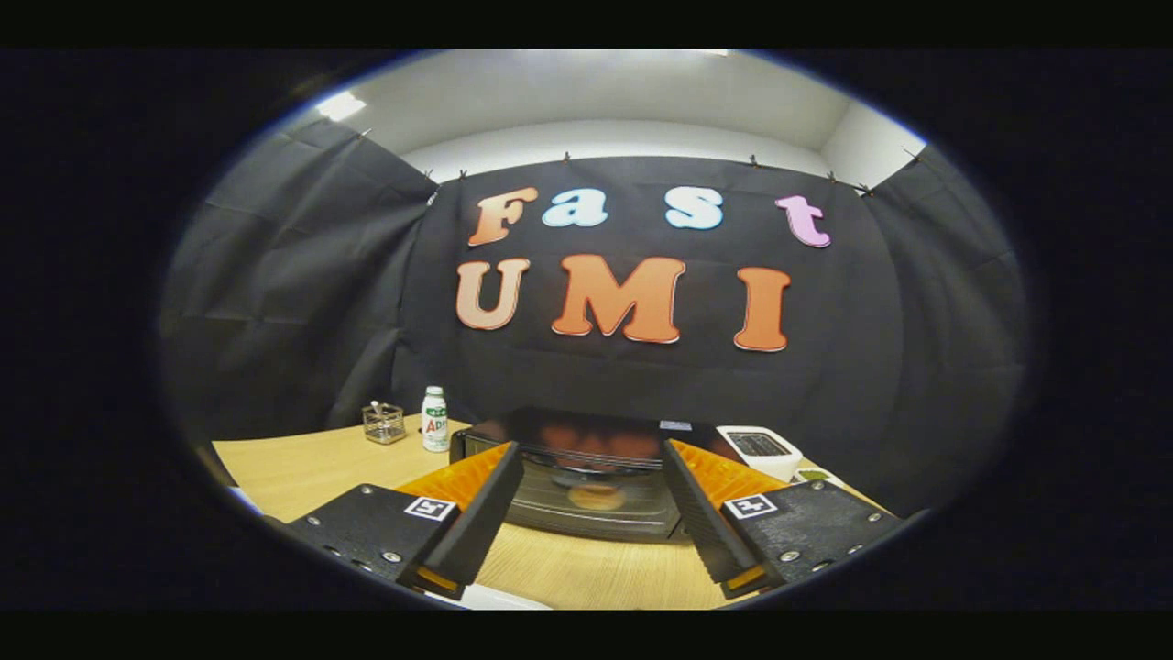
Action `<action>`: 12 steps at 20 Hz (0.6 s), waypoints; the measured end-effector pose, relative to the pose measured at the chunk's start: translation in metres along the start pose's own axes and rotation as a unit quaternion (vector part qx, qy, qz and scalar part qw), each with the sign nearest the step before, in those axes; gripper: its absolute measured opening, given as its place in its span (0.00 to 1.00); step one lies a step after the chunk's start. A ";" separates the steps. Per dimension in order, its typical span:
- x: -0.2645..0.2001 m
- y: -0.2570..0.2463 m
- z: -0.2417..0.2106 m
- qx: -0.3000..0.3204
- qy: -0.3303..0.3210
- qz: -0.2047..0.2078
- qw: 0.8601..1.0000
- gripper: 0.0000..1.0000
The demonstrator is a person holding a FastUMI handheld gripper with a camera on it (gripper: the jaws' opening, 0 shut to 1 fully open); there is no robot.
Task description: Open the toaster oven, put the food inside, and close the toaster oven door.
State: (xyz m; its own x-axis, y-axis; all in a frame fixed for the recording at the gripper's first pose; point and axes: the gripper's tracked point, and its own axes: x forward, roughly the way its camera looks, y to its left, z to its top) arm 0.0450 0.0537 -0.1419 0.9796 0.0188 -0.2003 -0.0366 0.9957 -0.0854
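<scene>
At the lower left of the frame, on the wooden table [302,467], you have a small clear holder [383,423] and just right of it a white bottle [434,419]; both stand well apart from your work and need no handling. Move toward the lower centre and you meet the toaster oven [586,477], sitting beyond and between the fingers of your gripper [591,522]; the fingers are spread wide and hold nothing, with bare table between them. The oven door appears closed, and behind its glass [586,504] a round, pale brown piece of food [596,496] seems already to lie inside; I judge the task near its end, though reflections make that uncertain. Treat the oven as heavy and rigid, and the glass as smooth and breakable; take hold at the bar along the door's top edge [586,460], not on the pane. The food looks soft and light; pinch it gently if you must. Further right, a white device [762,449] sits beside the oven, partly cut off by your right finger; something green [811,475] past it is too small to name.
</scene>
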 end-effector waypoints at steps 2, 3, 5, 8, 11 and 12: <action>-0.010 -0.010 0.008 -0.003 -0.008 -0.004 1.000 0.91; -0.015 -0.013 0.013 -0.008 -0.014 -0.005 1.000 0.92; -0.025 -0.019 0.027 -0.016 -0.033 -0.013 0.999 0.92; -0.034 -0.030 0.043 -0.019 -0.057 -0.030 0.998 0.93; -0.043 -0.033 0.055 -0.003 -0.074 -0.031 0.997 0.93; -0.046 -0.034 0.056 0.001 -0.075 -0.030 0.997 0.93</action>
State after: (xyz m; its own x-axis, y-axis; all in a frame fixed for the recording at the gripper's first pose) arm 0.0126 0.0240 -0.0753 0.9986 -0.0270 -0.0462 0.0227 0.9956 -0.0904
